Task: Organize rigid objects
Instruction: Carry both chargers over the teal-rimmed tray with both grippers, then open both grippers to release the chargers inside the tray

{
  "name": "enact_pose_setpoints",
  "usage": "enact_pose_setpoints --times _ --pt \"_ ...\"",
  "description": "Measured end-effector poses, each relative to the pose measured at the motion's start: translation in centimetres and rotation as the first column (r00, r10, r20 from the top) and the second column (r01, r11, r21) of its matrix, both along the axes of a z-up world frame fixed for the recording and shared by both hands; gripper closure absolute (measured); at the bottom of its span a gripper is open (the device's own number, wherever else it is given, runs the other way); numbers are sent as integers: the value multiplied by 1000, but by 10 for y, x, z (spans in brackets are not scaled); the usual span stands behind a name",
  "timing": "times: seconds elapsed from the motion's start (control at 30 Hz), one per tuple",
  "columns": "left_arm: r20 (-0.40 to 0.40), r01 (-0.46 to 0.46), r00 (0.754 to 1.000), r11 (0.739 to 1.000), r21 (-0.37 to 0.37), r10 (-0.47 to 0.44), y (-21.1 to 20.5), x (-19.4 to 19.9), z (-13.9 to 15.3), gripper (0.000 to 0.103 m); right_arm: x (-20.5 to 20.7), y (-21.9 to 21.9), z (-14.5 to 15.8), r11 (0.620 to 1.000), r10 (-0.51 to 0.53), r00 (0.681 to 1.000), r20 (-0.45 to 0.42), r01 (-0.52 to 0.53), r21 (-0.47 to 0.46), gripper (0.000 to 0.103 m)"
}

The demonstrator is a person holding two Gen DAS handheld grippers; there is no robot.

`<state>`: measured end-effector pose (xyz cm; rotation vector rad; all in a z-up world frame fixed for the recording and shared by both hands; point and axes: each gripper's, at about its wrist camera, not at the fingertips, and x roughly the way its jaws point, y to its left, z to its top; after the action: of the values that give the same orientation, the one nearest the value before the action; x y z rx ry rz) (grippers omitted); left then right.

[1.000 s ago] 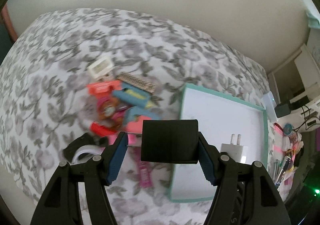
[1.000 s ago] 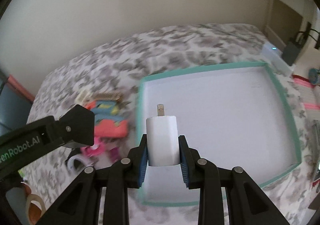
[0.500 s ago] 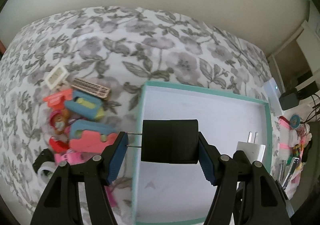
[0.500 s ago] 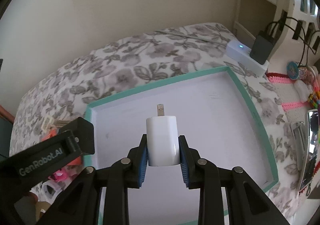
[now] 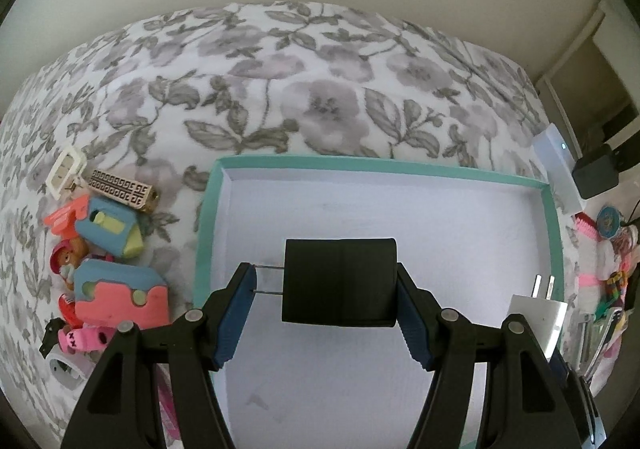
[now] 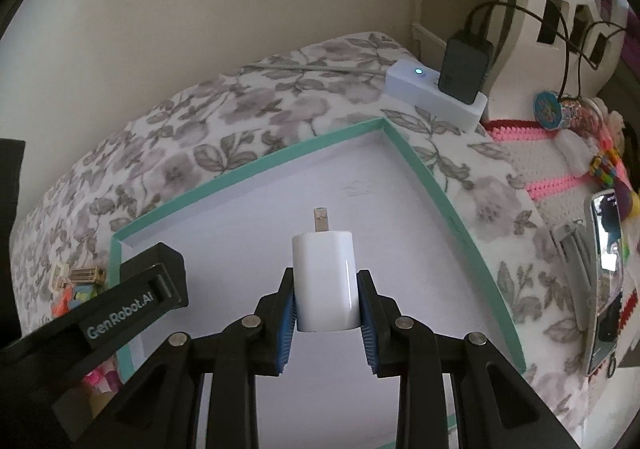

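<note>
Nearest to us, the left gripper (image 5: pixel 326 309) stands fairly wide and carries a black charger (image 5: pixel 340 283) crosswise: its right pad bears on the flat end of the body, while its left pad meets the tips of the two metal prongs. We judge this a thin hold, since the prongs offer little contact area. The right gripper (image 6: pixel 326 307) is nearly closed and clamps a white charger (image 6: pixel 323 281) by its two sides, its prongs pointing away toward the far wall.

Both chargers hang above the white floor of the teal-rimmed tray (image 5: pixel 400 166), which lies on the floral bedspread (image 5: pixel 320 97). We read the step in hand as setting each charger down inside that tray.

To do it well:
- Lower each gripper until the charger is just above the tray floor before we release, so that nothing bounces.
- Lower the black charger level, so that it does not swing off its prongs.
- Keep the two chargers apart, with the white one toward the right side of the tray.
- Draw each gripper straight back, clear of the rim.

To the left of the tray, a pile of small toys (image 5: pixel 108 269) waits on the bedspread. Far right, a white power strip (image 6: pixel 434 97) carries a black adapter (image 6: pixel 464 67).

Readable writing: "GenRobot.AI" on the left gripper's body, seen from the right wrist. Other print is too small to tell.
</note>
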<state>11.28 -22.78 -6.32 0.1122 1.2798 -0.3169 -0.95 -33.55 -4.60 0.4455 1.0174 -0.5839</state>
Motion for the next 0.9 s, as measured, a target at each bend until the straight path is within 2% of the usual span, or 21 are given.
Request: enact_pose_setpoints --times 0.4,0.6,0.7,0.83,0.9 --pt "-17 23 1000 999 25 -23 -1 -3 -18 34 2 -1 -29 999 10 997 -73 -7 49 72" --pt "-19 25 1000 999 35 -24 -2 -2 -26 34 2 0 -29 999 18 997 -78 -15 41 73" --pt "-19 20 1000 1000 17 -19 -1 -3 -24 34 2 -1 -30 999 18 997 -81 -15 43 73" --pt "11 12 1000 1000 8 -12 3 -5 -14 20 3 0 -27 998 35 995 -92 -30 51 72" --pt "22 7 1000 1000 -5 -7 5 -6 -8 19 2 0 -23 998 40 996 -84 -36 54 70"
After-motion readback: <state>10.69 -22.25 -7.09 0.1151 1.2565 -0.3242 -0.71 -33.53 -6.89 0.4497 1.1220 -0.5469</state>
